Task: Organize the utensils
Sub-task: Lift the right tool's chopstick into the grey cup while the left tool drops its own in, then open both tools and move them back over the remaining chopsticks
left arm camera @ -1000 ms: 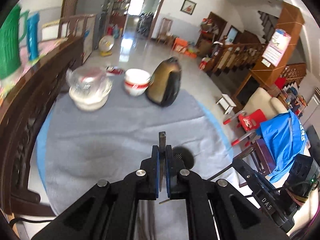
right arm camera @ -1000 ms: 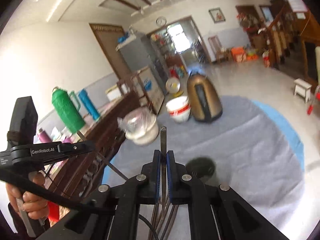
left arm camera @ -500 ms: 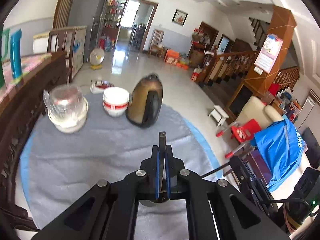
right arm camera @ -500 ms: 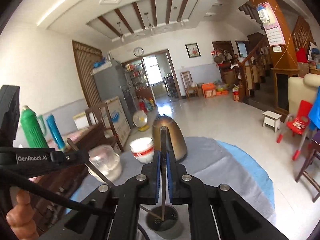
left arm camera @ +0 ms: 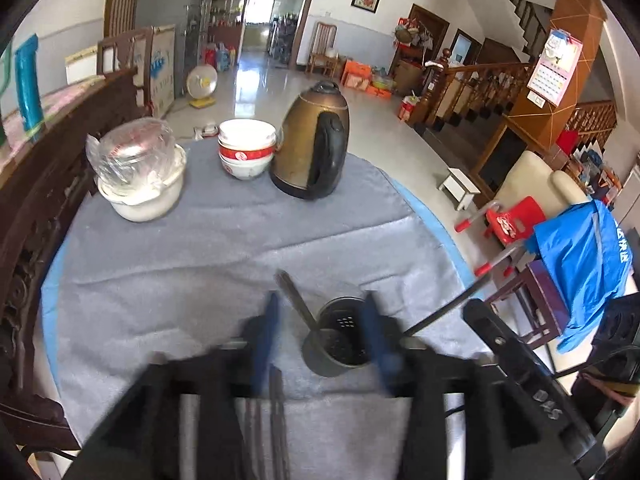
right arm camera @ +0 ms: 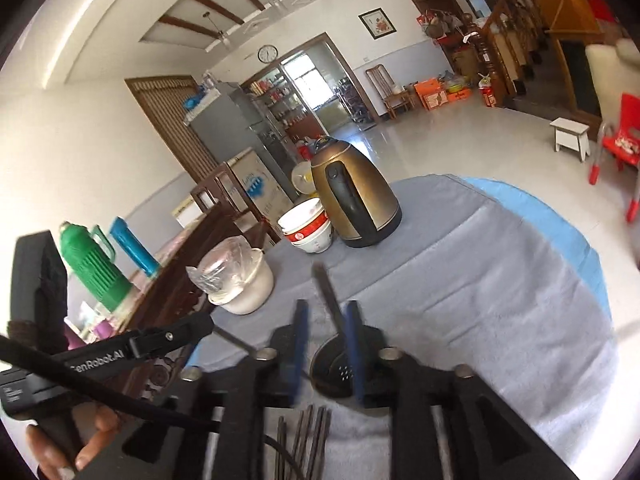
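A dark perforated holder cup [left arm camera: 340, 344] [right arm camera: 334, 366] stands on the grey cloth near the table's front edge. My left gripper [left arm camera: 322, 308] hovers just over it with its jaws opening. A dark chopstick [left arm camera: 294, 300] leans in the cup between the blurred blue pads, free of both. My right gripper [right arm camera: 327, 312] is over the same cup and its jaws are opening too. A second chopstick [right arm camera: 330, 296] leans between them, close to the right pad. Several more chopsticks [left arm camera: 266, 420] [right arm camera: 306, 440] lie on the cloth under the grippers.
At the far side of the round table [left arm camera: 436, 220] stand a bronze kettle [left arm camera: 312, 148], stacked red-and-white bowls [left arm camera: 246, 152] and a plastic-covered white pot [left arm camera: 142, 180]. A dark carved wooden bench [left arm camera: 36, 184] borders the left. A hand [right arm camera: 52, 460] grips the left tool.
Both grippers came down over the holder cup, and the chopsticks' lower ends went into it. Both pairs of jaws, shut on a chopstick before, have parted and let go.
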### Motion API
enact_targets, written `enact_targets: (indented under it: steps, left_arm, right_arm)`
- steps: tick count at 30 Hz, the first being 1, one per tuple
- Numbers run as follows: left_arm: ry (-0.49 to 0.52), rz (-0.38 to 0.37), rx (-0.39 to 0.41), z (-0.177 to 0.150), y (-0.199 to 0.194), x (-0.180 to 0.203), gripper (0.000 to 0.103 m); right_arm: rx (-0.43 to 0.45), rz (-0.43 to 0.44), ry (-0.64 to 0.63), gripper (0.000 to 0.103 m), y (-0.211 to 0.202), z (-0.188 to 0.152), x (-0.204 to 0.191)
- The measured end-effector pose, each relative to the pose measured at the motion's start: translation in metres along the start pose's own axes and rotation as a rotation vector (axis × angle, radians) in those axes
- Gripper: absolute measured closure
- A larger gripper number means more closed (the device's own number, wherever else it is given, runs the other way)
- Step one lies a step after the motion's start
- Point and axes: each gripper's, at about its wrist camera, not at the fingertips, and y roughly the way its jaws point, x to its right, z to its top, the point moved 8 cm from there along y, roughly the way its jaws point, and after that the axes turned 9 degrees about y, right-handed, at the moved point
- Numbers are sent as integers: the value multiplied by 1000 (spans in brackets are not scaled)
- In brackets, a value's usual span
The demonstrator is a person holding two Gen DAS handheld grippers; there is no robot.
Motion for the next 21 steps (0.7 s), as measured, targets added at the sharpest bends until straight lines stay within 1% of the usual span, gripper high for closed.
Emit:
enact_targets:
  steps: [1, 2, 4, 6, 8, 11, 14, 16, 18, 19, 21]
  left_arm:
    - [13, 18, 13, -3, -3, -2, 47]
    - [25, 32, 19, -7, -5, -2, 47]
    - [46, 60, 20, -20, -9, -6, 47]
    - [73, 86, 18, -40, -13, -10, 46]
    - [94, 131, 12, -60, -15, -17, 46]
    - [110, 208, -33, -99, -16, -31, 44]
    - [133, 301, -117, -139, -13, -43, 44]
    - [139, 336, -184, -161, -9, -48, 44]
    - [110, 362, -240, -176, -9, -55, 44]
    - [91, 362, -259, -181, -9, -57, 44]
    - [52, 378, -292, -189, -10, -60, 44]
  right_arm:
    - [10, 22, 5, 49, -6, -3, 3]
    - [24, 41, 10, 35, -12, -6, 5]
    - [77, 82, 22, 36, -30, -13, 15]
    - [90, 114, 24, 37, -41, -18, 23]
    - [101, 149, 19, 37, -55, -26, 34]
    - [113, 151, 1, 37, -70, -38, 53]
    - [97, 169, 29, 37, -77, -52, 71]
    - [67, 193, 60, 38, -74, -64, 80]
    - [24, 200, 84, 43, -65, -76, 87]
    - [1, 206, 90, 45, -59, -82, 89]
    - [-46, 219, 94, 53, -49, -94, 87]
